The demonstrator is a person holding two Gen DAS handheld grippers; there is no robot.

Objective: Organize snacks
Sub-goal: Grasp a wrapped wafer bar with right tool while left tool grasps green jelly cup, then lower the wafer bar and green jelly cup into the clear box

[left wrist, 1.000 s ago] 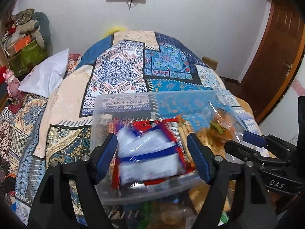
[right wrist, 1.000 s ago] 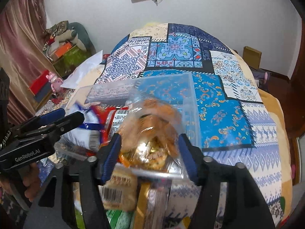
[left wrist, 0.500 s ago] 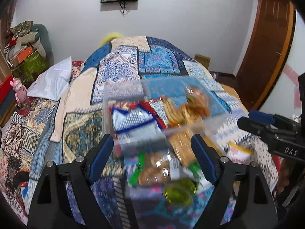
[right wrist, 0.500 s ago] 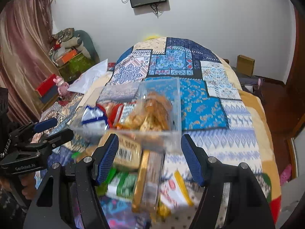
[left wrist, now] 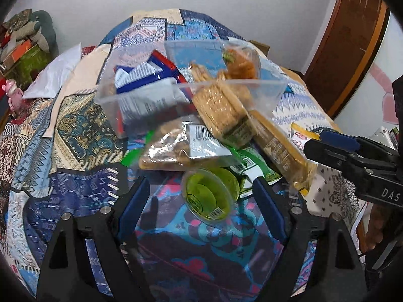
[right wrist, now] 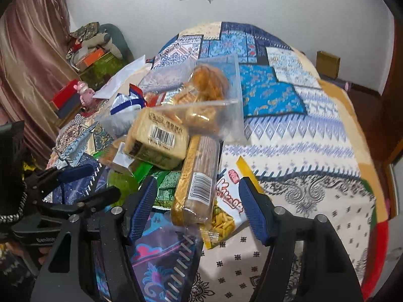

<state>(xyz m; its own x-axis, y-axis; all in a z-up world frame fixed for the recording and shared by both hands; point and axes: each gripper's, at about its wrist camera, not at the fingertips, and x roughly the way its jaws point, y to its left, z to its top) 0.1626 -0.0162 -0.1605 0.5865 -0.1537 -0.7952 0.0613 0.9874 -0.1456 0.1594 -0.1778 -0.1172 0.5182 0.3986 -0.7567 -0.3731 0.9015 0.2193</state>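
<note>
Bed with patchwork quilt [left wrist: 75, 130]; snack pile sits mid-bed, toward the near edge.

Clear plastic bin [left wrist: 267, 85] at the far side of the pile, tilted, holding a white-and-blue packet [left wrist: 146, 90] and a clear bag of orange fried snacks [right wrist: 209, 85]. A wrapped block of pale crackers [right wrist: 158, 136] leans out over the bin's near rim onto the heap below.

Below the bin: a clear bag with a barcode label [left wrist: 181, 146], green wrappers [left wrist: 254, 161], a long gold-edged biscuit pack [right wrist: 199, 181] and a yellow-and-white snack bag [right wrist: 226, 201] partly under it. A green lidded cup [left wrist: 211, 196] lies on its side at the front.

Left gripper [left wrist: 201, 209] — jaws wide apart, nothing gripped; the green cup lies in the gap, beyond the pads, apart from both.

Right gripper [right wrist: 196, 209] — jaws closing, part open; the biscuit pack's near end lies between them, pads not pressing on it.
</note>
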